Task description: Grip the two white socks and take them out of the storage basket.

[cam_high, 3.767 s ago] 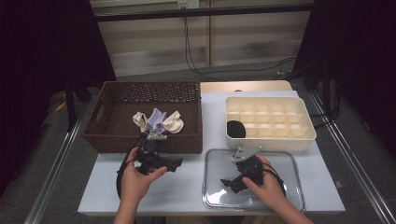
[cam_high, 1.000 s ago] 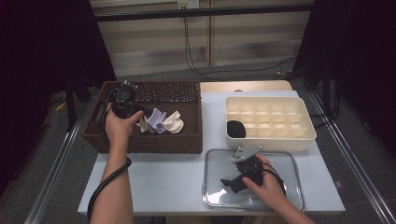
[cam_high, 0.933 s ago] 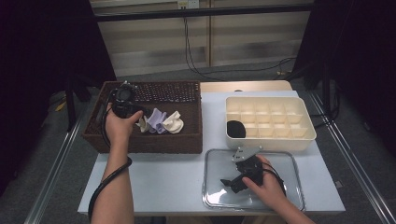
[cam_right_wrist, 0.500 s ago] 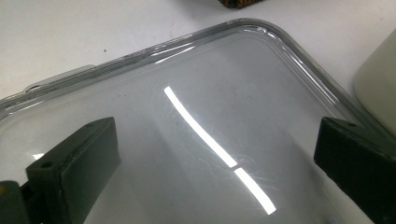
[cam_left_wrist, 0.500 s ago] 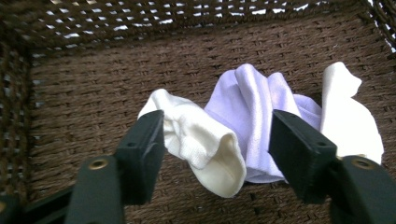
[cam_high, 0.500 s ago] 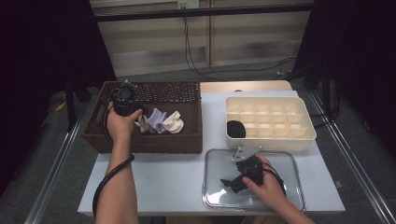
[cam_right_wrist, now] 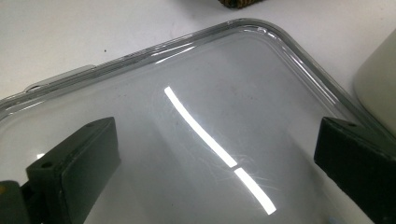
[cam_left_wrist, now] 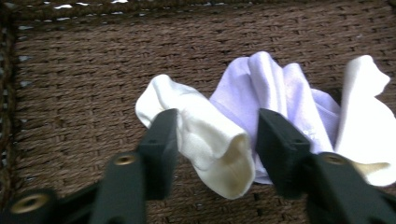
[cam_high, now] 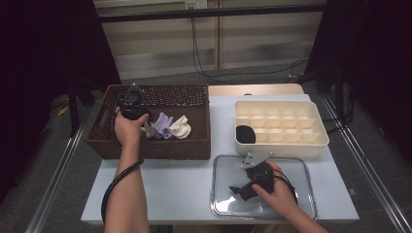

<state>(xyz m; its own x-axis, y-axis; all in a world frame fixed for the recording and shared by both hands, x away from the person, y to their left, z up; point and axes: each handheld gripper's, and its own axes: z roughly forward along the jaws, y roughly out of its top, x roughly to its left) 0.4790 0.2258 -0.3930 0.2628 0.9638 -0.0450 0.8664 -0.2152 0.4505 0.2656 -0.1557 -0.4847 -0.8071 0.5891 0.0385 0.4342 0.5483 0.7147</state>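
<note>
Three rolled socks lie in the brown wicker basket: a white sock, a lilac sock and a cream sock. My left gripper points down into the basket, and its jaws have just been closing. The white sock sits between them, with the left jaw at its side and no squeeze showing. My right gripper rests open over the clear tray with nothing between its fingers.
A cream compartment box stands behind the tray at the right, with a black item in its front-left cell. The basket's woven floor lies bare left of the socks. A cable trails from the left gripper along the forearm.
The left hand left the table's front edge and reached into the basket, where it now hovers at the socks. The right hand has stayed on the tray.
</note>
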